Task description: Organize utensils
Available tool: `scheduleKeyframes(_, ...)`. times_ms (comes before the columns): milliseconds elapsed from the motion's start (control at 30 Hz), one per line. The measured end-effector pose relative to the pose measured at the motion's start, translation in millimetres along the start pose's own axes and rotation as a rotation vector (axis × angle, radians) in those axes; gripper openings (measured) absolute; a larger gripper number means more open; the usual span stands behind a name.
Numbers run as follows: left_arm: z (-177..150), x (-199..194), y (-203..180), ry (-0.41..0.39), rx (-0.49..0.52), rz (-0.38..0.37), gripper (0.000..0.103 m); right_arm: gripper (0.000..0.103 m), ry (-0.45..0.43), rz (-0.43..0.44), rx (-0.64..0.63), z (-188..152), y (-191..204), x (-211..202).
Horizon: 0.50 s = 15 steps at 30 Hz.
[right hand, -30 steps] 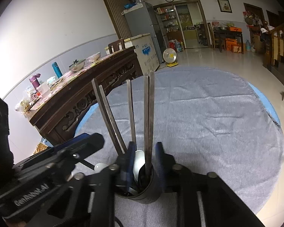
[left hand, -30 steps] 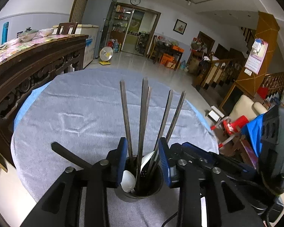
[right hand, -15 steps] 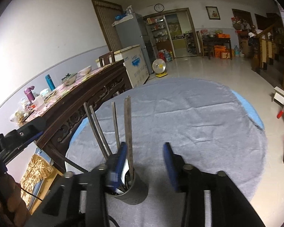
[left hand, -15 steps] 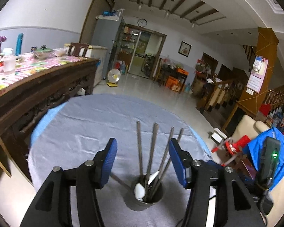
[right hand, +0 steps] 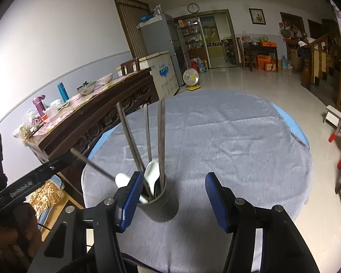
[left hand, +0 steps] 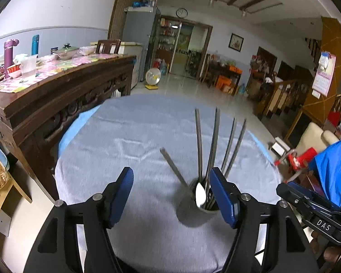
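1. Left gripper (left hand: 171,195): jaws spread wide, nothing between the blue pads. The utensil cup (left hand: 199,207) stands on the counter (left hand: 129,136) toward the right jaw, its right rim hidden behind that pad.
2. Right gripper (right hand: 170,201): jaws also spread wide and holding nothing. Here the cup (right hand: 164,206) sits low centre-left of the frame, just beside the left pad, which overlaps its left rim. Touching or not, cannot tell.
3. Cup contents: dark chopsticks (left hand: 212,143) stand upright and fan out above the rim; a white spoon (left hand: 200,193) rests inside.
4. Left wrist view only: one chopstick leaning far out toward the left of the frame, and the body of the other gripper at lower right, with blue fabric (left hand: 334,168) behind it.
5. Right wrist view only: a second white spoon bowl (right hand: 122,179) sticking out beside the left pad, the spoon (right hand: 152,173) inside the cup facing the camera, and the other gripper's black body at lower left of the frame.
6. Surface: round counter under a grey wrinkled cloth, blue edge showing at the rim.
7. Room: carved dark wooden sideboard (left hand: 56,91) at left carrying bottles, bowls and a patterned cloth; grey fridge (right hand: 159,45), wall clock (right hand: 193,8), small floor fan (left hand: 152,77), tiled floor, wooden stair rail at right.
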<state>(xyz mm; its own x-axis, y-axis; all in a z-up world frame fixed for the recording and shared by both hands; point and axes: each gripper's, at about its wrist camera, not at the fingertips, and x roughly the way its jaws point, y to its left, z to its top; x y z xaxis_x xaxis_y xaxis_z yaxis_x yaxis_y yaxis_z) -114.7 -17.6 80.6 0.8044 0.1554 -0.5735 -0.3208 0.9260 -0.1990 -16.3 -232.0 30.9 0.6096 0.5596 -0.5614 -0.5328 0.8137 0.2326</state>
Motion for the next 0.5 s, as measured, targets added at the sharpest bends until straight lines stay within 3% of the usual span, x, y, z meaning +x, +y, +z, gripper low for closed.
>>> scheduleKeyframes(367,-14.5,9.1,-5.1,0.100,0.028,0.038,0.071,0.063,0.047,0.000,-0.020,-20.9,10.0,4.2)
scheduleKeyframes(500,-19.4,14.6,-5.7,0.133,0.036,0.056,0.077,0.064,0.058,0.005,-0.037,-23.3,14.4,6.3)
